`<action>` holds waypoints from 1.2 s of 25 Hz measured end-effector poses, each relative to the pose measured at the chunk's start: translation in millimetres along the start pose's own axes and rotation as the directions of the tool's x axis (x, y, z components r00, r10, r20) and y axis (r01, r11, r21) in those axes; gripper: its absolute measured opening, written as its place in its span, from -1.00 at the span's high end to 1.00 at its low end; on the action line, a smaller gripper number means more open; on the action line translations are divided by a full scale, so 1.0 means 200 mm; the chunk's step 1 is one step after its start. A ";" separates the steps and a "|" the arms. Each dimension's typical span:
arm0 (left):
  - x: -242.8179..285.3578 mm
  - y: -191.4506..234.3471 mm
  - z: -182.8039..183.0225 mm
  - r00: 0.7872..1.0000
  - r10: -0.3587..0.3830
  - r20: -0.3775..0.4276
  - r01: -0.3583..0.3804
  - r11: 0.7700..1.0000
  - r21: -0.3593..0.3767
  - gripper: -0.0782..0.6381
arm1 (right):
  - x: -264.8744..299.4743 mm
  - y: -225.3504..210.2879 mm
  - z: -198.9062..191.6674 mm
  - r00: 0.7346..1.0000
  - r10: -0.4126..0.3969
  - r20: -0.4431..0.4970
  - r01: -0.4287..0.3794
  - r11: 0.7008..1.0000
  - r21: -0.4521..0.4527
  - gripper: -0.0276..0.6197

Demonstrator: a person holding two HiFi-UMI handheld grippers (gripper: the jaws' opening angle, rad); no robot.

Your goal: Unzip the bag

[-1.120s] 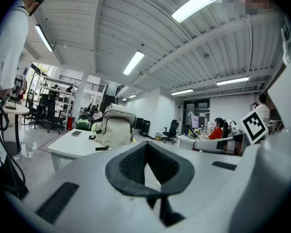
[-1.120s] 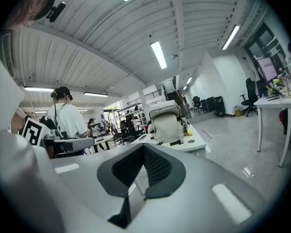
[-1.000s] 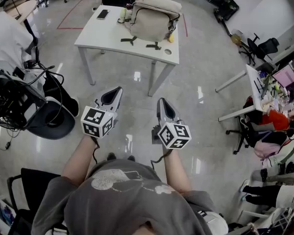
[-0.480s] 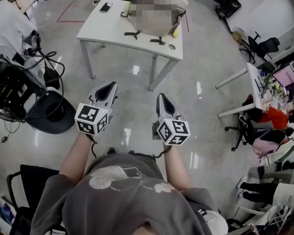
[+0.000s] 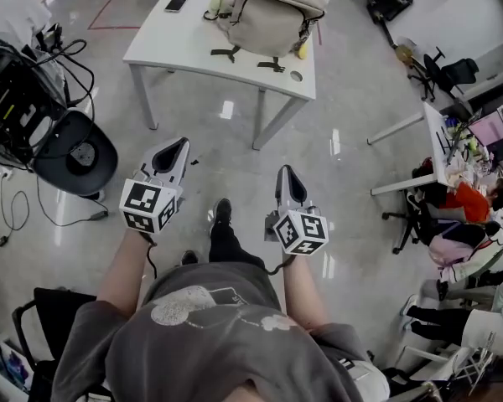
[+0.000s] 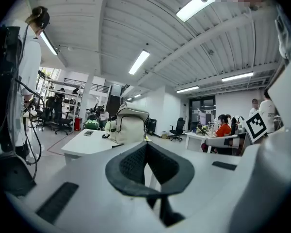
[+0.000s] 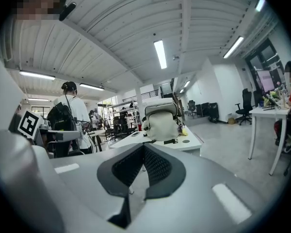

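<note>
Far across the floor (image 5: 344, 99) sits the beige backpack (image 5: 268, 19); left gripper (image 5: 177, 146) and right gripper (image 5: 285, 174), clenched empty, might arrive unready to pinch.

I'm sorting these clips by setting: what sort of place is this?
Probably an open-plan office or lab workspace: a white table on a polished floor, a wheeled office chair, and long ceiling strip lights.

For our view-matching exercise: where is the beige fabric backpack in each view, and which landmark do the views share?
Head view: beige fabric backpack, top centre.
Left gripper view: backpack just left of centre.
Right gripper view: backpack at centre.
Shared landmark: the white rectangular table under it.
</note>
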State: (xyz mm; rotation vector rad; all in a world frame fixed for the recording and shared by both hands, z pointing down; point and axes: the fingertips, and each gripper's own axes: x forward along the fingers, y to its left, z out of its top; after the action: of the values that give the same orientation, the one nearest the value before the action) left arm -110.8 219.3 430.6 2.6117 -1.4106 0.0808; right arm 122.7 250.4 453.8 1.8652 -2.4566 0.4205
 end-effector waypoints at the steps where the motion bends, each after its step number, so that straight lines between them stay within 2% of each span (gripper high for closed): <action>1: 0.06 0.03 0.01 1.000 0.001 -0.005 -0.001 1.000 -0.001 0.76 | 0.08 -0.02 0.02 1.000 0.007 -0.002 -0.007 1.000 0.002 0.91; 3: 0.22 0.14 0.09 1.000 0.006 -0.012 -0.006 1.000 -0.007 0.76 | 0.29 -0.03 0.09 0.999 0.032 -0.007 -0.032 0.999 0.020 0.91; 6: 0.42 0.47 0.23 0.999 0.036 -0.017 -0.036 0.999 -0.011 0.76 | 0.70 0.04 0.21 0.998 0.061 -0.007 -0.061 0.997 0.038 0.92; 8: 0.52 0.61 0.29 0.998 0.055 -0.017 -0.055 0.998 -0.013 0.76 | 0.88 0.05 0.27 0.998 0.070 0.000 -0.070 0.997 0.041 0.91; 11: 0.61 0.55 0.29 0.997 0.081 -0.011 -0.081 0.997 -0.006 0.76 | 0.94 -0.08 0.30 0.995 0.098 0.009 -0.098 0.994 0.040 0.92; 15: 0.78 0.42 0.20 0.994 0.108 -0.018 -0.109 0.994 -0.023 0.76 | 0.99 -0.28 0.26 0.989 0.148 0.003 -0.148 0.988 0.053 0.91; 21: 1.04 0.42 0.14 0.993 0.117 -0.034 -0.117 0.993 -0.012 0.76 | 1.19 -0.51 0.24 0.987 0.163 -0.009 -0.162 0.984 0.077 0.91; 25: 1.13 0.46 0.13 0.990 0.138 -0.030 -0.139 0.990 -0.006 0.76 | 1.34 -0.56 0.27 0.983 0.184 -0.004 -0.184 0.982 0.050 0.91; 30: 1.24 0.53 0.17 0.991 0.129 -0.031 -0.129 0.992 0.004 0.76 | 1.51 -0.49 0.33 0.977 0.212 0.001 -0.212 0.977 -0.019 0.91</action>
State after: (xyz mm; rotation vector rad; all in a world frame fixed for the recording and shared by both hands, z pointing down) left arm -63.5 -47.9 442.7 2.5072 -1.5679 0.1394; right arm 139.8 -73.8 465.8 1.6026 -2.6624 0.3999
